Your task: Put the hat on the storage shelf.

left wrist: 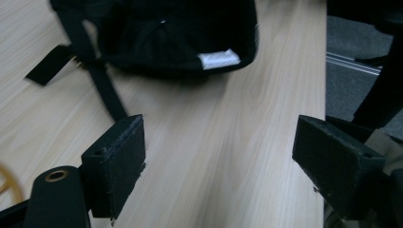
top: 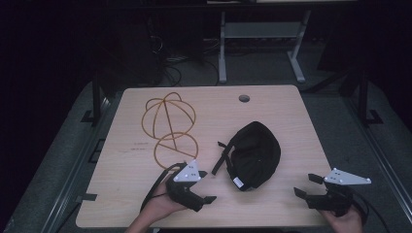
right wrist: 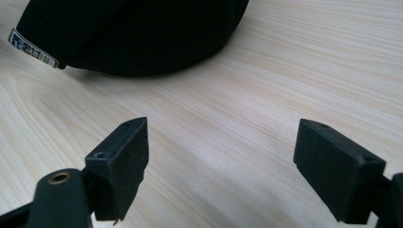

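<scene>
The pale wooden tabletop [top: 272,204] carries a black fabric cap [top: 255,154] lying upside down right of centre, straps trailing toward a golden wire frame of hoops [top: 168,127] at the left. The left gripper [top: 206,186] hovers just beside the cap, its fingers [left wrist: 116,164] spread wide, clasping nothing. The right gripper [top: 307,186] waits near the cap's other side, its fingers [right wrist: 119,164] likewise released and empty.

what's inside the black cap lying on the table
The black cap lies opening-up on the table. Inside show its dark lining and a white label near the rim, with the strap trailing out. The deep crown is too dark to see into.
</scene>
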